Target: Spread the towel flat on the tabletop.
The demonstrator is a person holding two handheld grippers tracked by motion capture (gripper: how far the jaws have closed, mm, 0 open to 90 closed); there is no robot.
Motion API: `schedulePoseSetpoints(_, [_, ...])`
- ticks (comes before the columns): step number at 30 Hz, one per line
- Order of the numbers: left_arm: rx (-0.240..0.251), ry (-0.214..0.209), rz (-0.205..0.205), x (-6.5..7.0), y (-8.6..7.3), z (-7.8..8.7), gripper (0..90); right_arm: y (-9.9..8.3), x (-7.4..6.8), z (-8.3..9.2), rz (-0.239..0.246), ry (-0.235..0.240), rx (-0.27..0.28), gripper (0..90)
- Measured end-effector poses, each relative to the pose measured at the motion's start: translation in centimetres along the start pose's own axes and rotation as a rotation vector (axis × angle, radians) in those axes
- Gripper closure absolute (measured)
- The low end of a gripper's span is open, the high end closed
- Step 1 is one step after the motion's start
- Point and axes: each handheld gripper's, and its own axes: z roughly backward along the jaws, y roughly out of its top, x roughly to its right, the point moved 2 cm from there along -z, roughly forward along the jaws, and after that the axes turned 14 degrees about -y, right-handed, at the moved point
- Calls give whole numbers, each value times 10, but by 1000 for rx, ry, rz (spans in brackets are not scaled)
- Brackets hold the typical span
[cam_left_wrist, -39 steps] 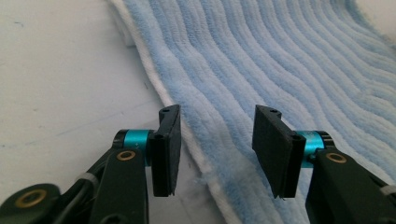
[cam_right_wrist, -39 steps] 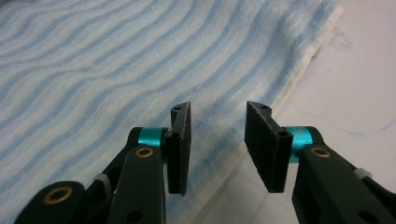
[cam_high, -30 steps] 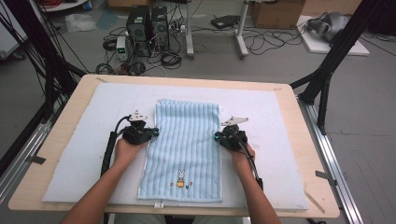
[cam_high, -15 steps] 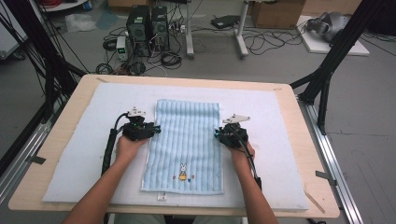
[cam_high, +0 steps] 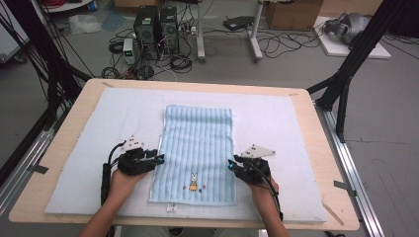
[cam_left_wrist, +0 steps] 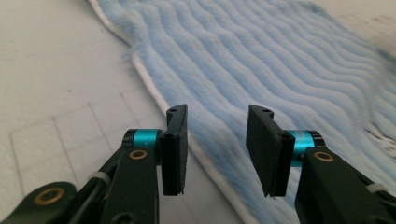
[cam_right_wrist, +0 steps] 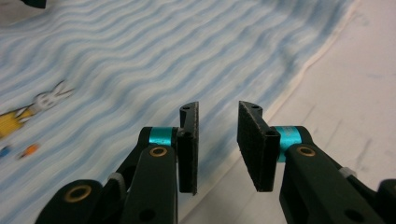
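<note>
The towel [cam_high: 196, 148] lies flat and lengthwise on the white mat [cam_high: 89, 128] in the middle of the bench [cam_high: 59, 118], rabbit print at the near end. Both hand-held grippers have just been opening: the left hand-held gripper [cam_high: 157, 160] and right hand-held gripper [cam_high: 231, 165] stand released at the 2 long edges, nothing between the jaws. Spreading looks done; any folding has yet to begin.
</note>
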Motion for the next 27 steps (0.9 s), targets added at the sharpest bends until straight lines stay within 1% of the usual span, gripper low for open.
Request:
schedulePoseSetpoints(2, [-22,-10,-6,8,-5,3,600,-7,-6,5,9,17,-4,673])
schedulePoseSetpoints(4, [-44,-31,2,19,-13,4,600,-12,-12,10,14,42,-8,662])
schedulePoseSetpoints(5, [-63,-34,-13,24,-16,4,596,-14,-15,12,22,53,-14,661])
schedulePoseSetpoints(7, [-73,-30,-25,31,-19,5,588,-18,-21,15,41,73,-31,670])
schedulePoseSetpoints(8, [-78,-21,-39,34,-21,6,615,-21,-24,15,44,86,-52,709])
schedulePoseSetpoints(9, [-91,-13,-63,38,-23,7,700,-23,-26,15,58,91,-65,748])
schedulePoseSetpoints(10, [-105,-27,-69,41,-25,8,814,-25,-28,17,60,92,-55,814])
schedulePoseSetpoints(11, [-107,-20,-79,44,-27,9,858,-26,-29,19,61,106,-59,852])
schedulePoseSetpoints(13, [-112,-34,-71,49,-31,14,895,-28,-32,23,77,120,-67,869])
schedulePoseSetpoints(15, [-112,-42,-76,53,-35,19,896,-30,-34,28,96,133,-70,871])
schedulePoseSetpoints(21, [-125,-77,-91,64,-45,28,898,-39,-39,42,118,176,-74,871])
schedulePoseSetpoints(22, [-129,-81,-96,66,-46,29,898,-40,-39,44,123,179,-73,871])
schedulePoseSetpoints(23, [-135,-77,-110,67,-46,31,898,-41,-39,45,119,182,-73,868])
schedulePoseSetpoints(24, [-123,-66,-118,67,-46,31,896,-41,-39,45,116,182,-72,842])
schedulePoseSetpoints(25, [-106,-59,-122,67,-45,32,885,-41,-38,45,113,176,-65,773])
schedulePoseSetpoints(26, [-86,-51,-120,65,-43,32,794,-40,-38,44,96,169,-54,720])
schedulePoseSetpoints(27, [-67,-48,-112,64,-40,32,696,-38,-37,44,75,170,-41,691])
